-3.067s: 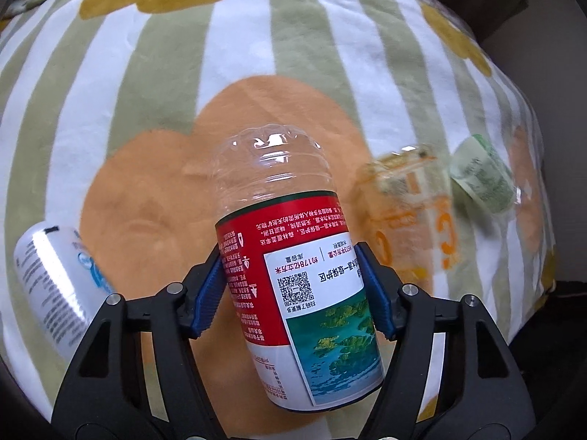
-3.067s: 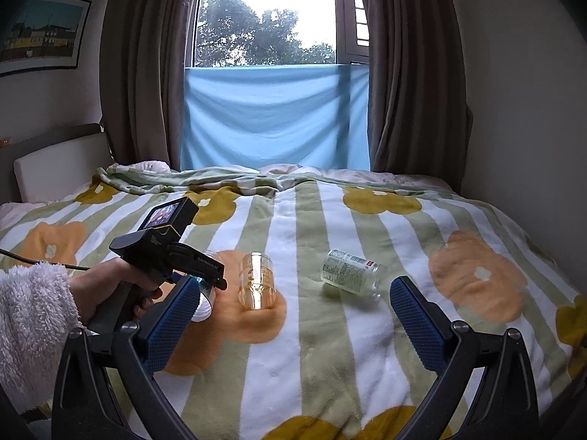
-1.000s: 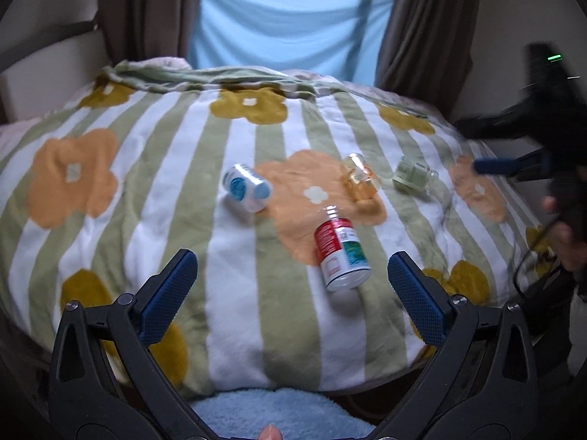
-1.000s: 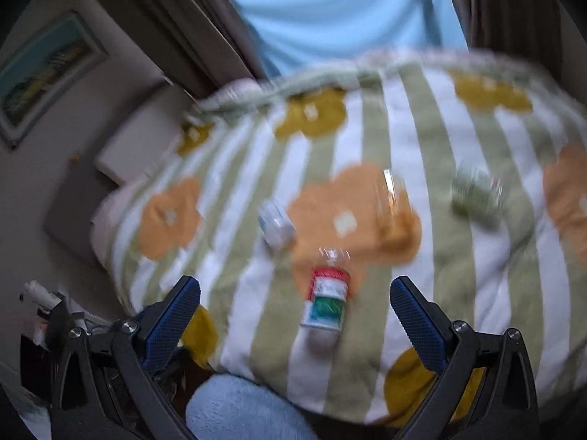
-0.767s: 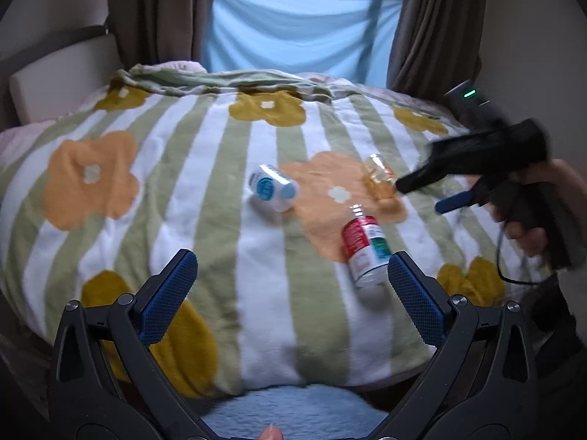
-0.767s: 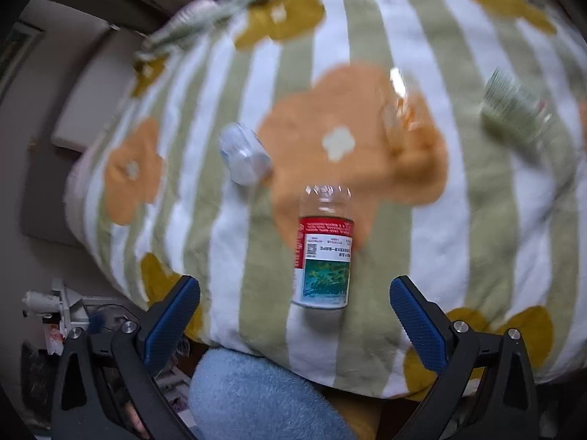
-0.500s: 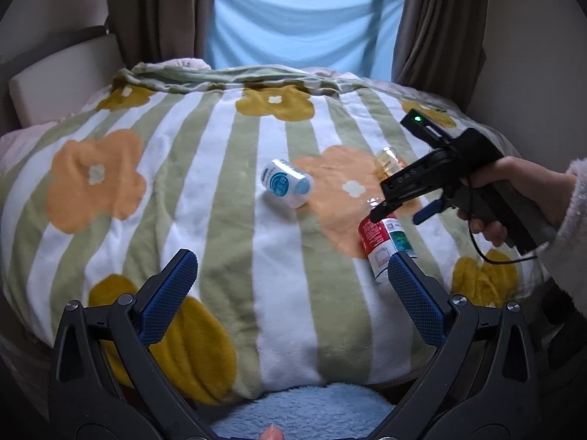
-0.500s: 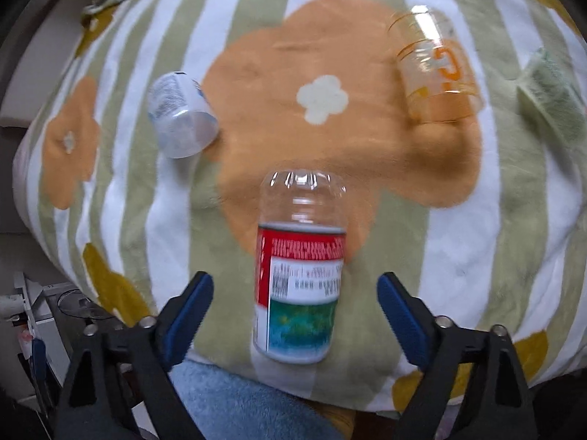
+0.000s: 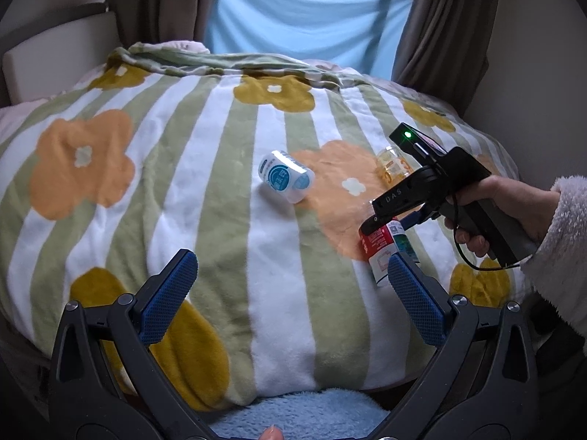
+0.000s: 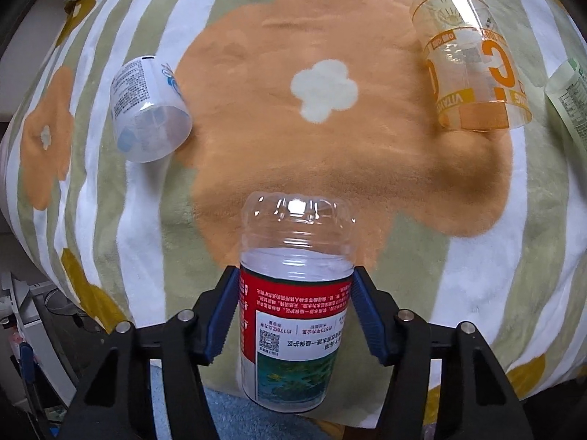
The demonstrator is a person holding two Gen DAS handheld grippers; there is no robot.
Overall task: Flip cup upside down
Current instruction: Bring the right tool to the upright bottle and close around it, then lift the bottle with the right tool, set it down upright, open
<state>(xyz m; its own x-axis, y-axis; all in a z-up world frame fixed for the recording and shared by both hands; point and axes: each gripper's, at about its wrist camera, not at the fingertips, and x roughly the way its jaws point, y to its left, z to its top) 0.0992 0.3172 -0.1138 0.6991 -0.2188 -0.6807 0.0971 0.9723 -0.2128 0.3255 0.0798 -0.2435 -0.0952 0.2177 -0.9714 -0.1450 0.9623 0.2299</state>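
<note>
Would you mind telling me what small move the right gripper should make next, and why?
Probably finish closing, then lift. The right gripper has its blue fingers flanking the red cup, which lies on its side on the blanket, while the left gripper waits open.

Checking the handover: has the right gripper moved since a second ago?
Yes. The right gripper has come down over the blanket's orange flower and now brackets the red-labelled cup.

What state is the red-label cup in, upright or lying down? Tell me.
Lying down. The red-label cup rests on its side on the blanket, clear closed end pointing away, with the right gripper closed around its body.
</note>
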